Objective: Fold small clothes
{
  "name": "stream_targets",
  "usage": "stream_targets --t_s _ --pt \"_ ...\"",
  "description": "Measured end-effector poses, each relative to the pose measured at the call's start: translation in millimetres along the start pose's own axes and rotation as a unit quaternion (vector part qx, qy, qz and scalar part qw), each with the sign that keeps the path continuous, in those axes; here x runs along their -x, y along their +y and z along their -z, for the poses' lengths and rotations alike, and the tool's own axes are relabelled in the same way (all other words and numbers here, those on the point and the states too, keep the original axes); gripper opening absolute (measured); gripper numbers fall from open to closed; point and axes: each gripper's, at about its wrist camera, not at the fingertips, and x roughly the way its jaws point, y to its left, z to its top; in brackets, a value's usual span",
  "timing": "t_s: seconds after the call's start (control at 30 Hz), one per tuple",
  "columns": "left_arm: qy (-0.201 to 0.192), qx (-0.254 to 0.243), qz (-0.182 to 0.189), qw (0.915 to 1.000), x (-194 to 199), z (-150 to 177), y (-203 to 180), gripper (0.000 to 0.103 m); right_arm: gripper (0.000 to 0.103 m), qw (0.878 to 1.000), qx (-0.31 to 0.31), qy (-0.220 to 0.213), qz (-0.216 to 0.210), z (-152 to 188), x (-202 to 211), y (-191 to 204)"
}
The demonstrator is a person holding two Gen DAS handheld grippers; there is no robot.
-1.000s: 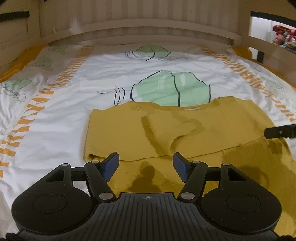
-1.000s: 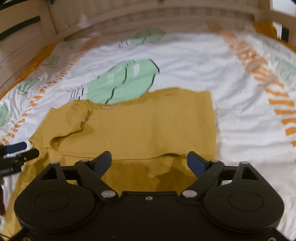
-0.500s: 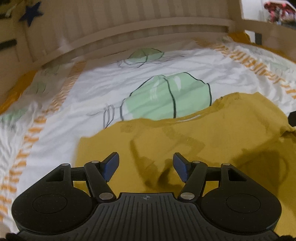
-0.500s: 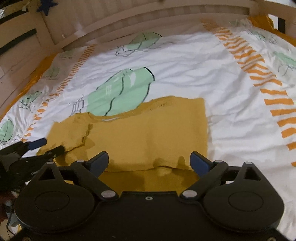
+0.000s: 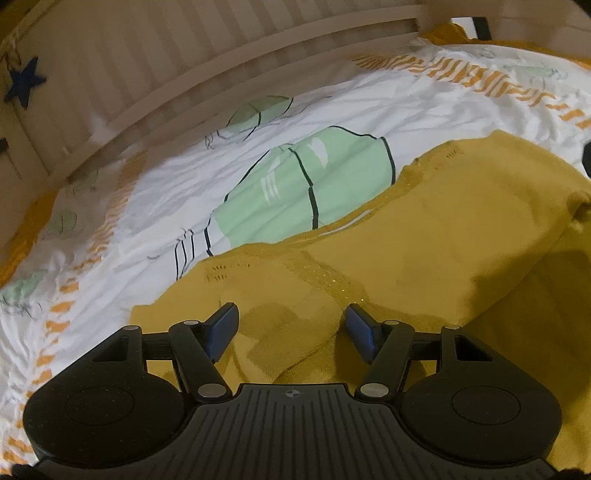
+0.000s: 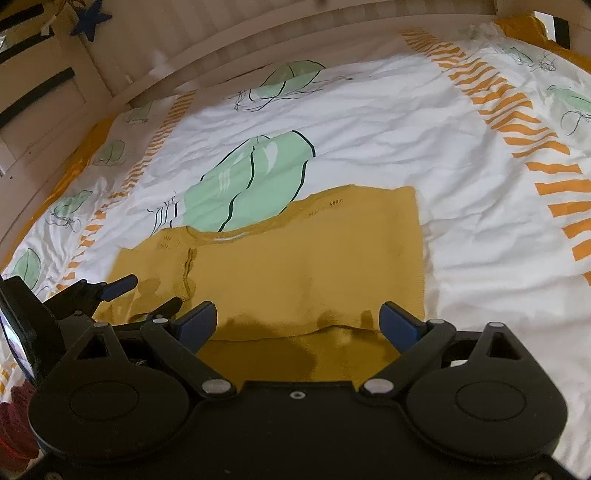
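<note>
A mustard-yellow knit top (image 5: 443, 240) lies flat on the bed, its sleeve folded in over the body and its lower part doubled up. My left gripper (image 5: 290, 328) hovers open just above the folded sleeve at the top's left side, with nothing between its blue pads. From the right wrist view the same top (image 6: 295, 266) spreads ahead, and the left gripper (image 6: 149, 295) shows at its left edge. My right gripper (image 6: 297, 325) stands open over the top's near folded edge and holds nothing.
The top rests on a white bed sheet (image 6: 369, 129) printed with green leaves and orange stripes. A slatted wooden bed rail (image 5: 221, 55) runs along the far side, with a blue star (image 5: 24, 79) hanging at the left. A yellow blanket edge (image 6: 524, 26) shows far right.
My left gripper has moved in over the top's left folded sleeve, sunk a little and rolled, so its view now tilts. The right gripper has barely moved. Both stay open.
</note>
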Motion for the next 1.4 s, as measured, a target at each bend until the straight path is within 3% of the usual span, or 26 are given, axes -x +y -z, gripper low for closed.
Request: stream_targets --t_s 0.37,0.47,0.5,0.57,0.63,0.7,0.87,1.03,1.13,1.2,1.4 --pt "-0.022 -0.031 -0.001 0.9993 10 6 -13 0.063 0.096 1.0 -0.009 0.0 -0.005 0 -1 -1" --pt "-0.024 -0.057 -0.03 0.9976 4 6 -19 0.063 0.096 1.0 -0.011 0.002 -0.009 1 -2 0" --pt "-0.02 -0.049 -0.036 0.998 -1 3 -17 0.062 0.096 1.0 -0.01 0.004 -0.01 2 -3 0" --pt "-0.004 -0.009 -0.033 0.9994 -12 -5 -7 0.049 0.096 1.0 -0.006 0.006 -0.01 3 -3 2" --pt "0.011 0.034 -0.009 0.9993 -19 -10 7 0.007 0.096 1.0 -0.001 0.007 -0.009 4 -4 3" --pt "0.009 0.092 0.007 0.9957 -19 -13 26 0.006 0.095 1.0 0.002 0.009 -0.006 4 -5 3" --pt "-0.035 0.182 -0.023 0.9824 4 -3 70 0.006 0.095 1.0 0.018 0.02 0.009 8 -9 5" --pt "0.015 0.265 -0.013 0.9642 -8 30 105 0.006 0.095 0.999 0.029 0.044 0.015 14 -20 7" --pt "0.046 0.29 0.002 0.956 -18 48 111 0.007 0.095 0.998 0.038 0.052 0.017 17 -23 9" --pt "0.042 0.303 0.017 0.952 -18 55 114 0.008 0.095 0.997 0.043 0.057 0.021 19 -24 8" --pt "0.041 0.309 0.048 0.9491 -19 48 123 0.007 0.095 0.996 0.046 0.069 0.024 23 -29 8"
